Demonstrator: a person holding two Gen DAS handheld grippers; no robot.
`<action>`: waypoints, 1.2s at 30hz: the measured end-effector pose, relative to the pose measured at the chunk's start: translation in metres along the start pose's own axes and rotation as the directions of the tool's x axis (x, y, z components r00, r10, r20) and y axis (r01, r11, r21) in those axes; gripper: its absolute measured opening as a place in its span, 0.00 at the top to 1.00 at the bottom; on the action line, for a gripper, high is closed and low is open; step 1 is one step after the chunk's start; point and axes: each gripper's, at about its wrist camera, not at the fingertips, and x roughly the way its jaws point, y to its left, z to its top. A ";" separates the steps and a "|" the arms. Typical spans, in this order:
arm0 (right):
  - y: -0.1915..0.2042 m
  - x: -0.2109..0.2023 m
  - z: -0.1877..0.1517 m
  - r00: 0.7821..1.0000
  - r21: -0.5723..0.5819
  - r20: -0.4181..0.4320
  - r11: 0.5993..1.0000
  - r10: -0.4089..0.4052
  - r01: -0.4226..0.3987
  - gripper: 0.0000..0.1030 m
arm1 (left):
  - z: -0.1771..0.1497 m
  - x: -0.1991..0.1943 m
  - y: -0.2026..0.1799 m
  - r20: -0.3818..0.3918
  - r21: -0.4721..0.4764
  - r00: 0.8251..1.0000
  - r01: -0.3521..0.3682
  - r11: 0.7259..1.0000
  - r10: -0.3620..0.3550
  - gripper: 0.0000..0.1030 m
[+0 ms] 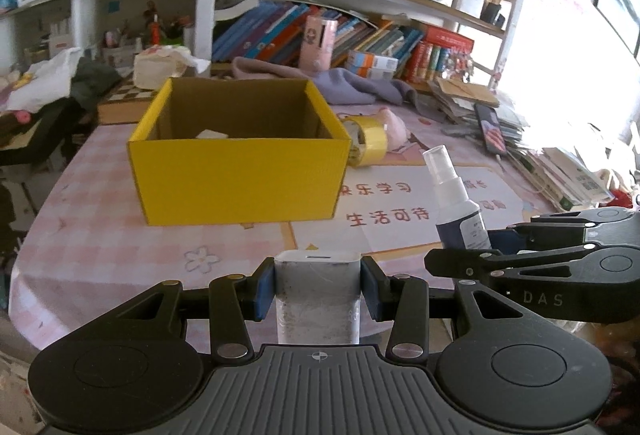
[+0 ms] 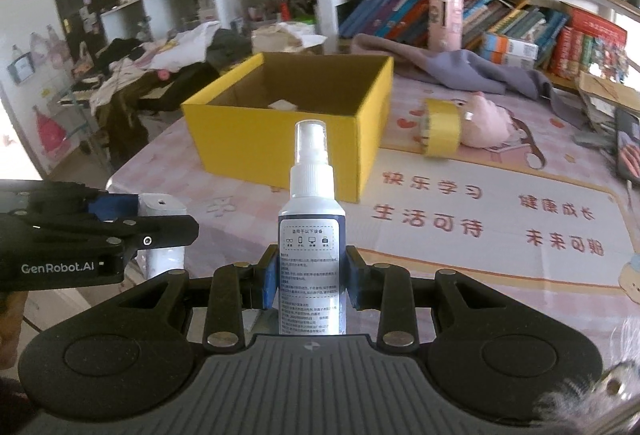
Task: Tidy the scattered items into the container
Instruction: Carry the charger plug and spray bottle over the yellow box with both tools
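Observation:
My left gripper (image 1: 318, 285) is shut on a white power bank (image 1: 318, 291), held upright near the table's front edge. My right gripper (image 2: 311, 281) is shut on a white spray bottle (image 2: 312, 219) with a dark label, also upright. The bottle shows in the left wrist view (image 1: 454, 201), and the power bank in the right wrist view (image 2: 160, 231). The yellow cardboard box (image 1: 240, 179) stands open ahead, with a small white item (image 1: 211, 134) inside. It also shows in the right wrist view (image 2: 280, 147). A roll of yellow tape (image 1: 366, 141) lies right of the box.
A pink plush toy (image 2: 486, 125) lies beside the tape. A purple cloth (image 1: 360, 89) lies behind the box. A phone (image 1: 492, 129) and stacked books (image 1: 560, 171) sit at the right. Clothes (image 1: 48, 91) pile at the left. Bookshelves (image 1: 360, 15) stand behind.

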 end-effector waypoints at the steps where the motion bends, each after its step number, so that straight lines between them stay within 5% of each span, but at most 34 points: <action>1: 0.002 0.001 0.001 1.000 -0.007 -0.001 1.000 0.007 -0.007 0.70 | 0.000 -0.002 0.002 0.002 -0.005 1.000 -0.005 1.000 0.005 0.59; 18: 0.017 0.032 0.032 0.995 -0.100 0.000 0.990 0.098 -0.097 0.70 | 0.014 0.005 0.028 0.015 -0.075 0.996 -0.088 0.993 0.089 0.59; 36: -0.024 0.103 0.170 0.967 -0.120 0.208 0.985 0.145 -0.122 0.70 | 0.141 0.073 0.059 0.187 0.005 0.970 -0.161 0.987 0.157 0.59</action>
